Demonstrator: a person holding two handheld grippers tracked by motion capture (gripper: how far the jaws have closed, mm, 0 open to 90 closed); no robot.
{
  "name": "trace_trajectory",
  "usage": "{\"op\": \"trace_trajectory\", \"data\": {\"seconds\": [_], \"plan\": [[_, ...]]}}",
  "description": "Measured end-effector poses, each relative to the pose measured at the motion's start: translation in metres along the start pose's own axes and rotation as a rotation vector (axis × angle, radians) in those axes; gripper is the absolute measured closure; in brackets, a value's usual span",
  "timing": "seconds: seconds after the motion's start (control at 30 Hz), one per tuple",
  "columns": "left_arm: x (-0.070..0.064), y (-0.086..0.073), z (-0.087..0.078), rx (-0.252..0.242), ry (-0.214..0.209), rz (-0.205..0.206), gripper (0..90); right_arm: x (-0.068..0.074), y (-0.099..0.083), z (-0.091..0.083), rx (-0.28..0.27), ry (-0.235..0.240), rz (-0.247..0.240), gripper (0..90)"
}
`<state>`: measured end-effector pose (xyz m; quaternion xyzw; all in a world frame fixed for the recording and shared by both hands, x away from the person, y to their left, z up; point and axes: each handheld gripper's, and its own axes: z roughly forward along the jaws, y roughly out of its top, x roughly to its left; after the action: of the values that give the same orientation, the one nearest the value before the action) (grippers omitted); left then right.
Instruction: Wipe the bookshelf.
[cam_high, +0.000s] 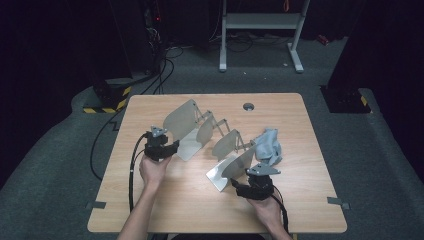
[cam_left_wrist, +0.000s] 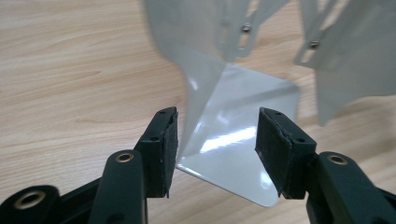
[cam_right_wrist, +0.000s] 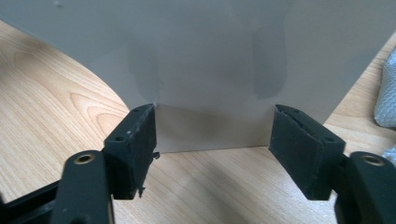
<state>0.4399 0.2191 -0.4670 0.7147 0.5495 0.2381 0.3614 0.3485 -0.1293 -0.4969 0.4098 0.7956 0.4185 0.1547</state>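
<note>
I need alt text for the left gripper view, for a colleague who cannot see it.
The left gripper's two black padded jaws stand open around the flat foot of a shiny grey bent metal bookend lying on the light wooden table. Behind it, blurred, rise more grey metal plates with slots and rivets.

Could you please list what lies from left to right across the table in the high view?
Left hand-held gripper → metal bookend rack → right hand-held gripper → grey crumpled cloth.
</note>
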Motion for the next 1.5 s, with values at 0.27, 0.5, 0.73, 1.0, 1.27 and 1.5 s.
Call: {"op": "trace_trajectory", "data": {"seconds": [0.27,0.5,0.73,1.0,1.27,1.5], "plan": [[0.008,0.003,0.014,-0.014,-0.032,-0.026,51.4,0.002,0.001,0.001,0.007,-0.010,-0.005,29.1],[0.009,0.018,0.018,-0.034,-0.047,-0.019,57.3,-0.002,0.003,0.001,0.011,-0.020,0.007,28.7],[0.012,0.022,0.013,-0.073,-0.059,-0.027,70.7,-0.007,0.004,0.001,0.010,-0.026,0.018,28.7],[0.009,0.022,0.010,-0.076,-0.106,-0.002,84.1,-0.015,0.007,-0.001,0.002,-0.047,0.032,28.9],[0.002,0.017,0.006,-0.076,-0.107,0.043,88.2,-0.026,0.011,-0.003,-0.005,-0.065,0.053,29.2],[0.002,0.010,-0.003,-0.075,-0.104,0.050,88.6,-0.036,0.017,-0.005,-0.013,-0.089,0.070,29.3]]}}
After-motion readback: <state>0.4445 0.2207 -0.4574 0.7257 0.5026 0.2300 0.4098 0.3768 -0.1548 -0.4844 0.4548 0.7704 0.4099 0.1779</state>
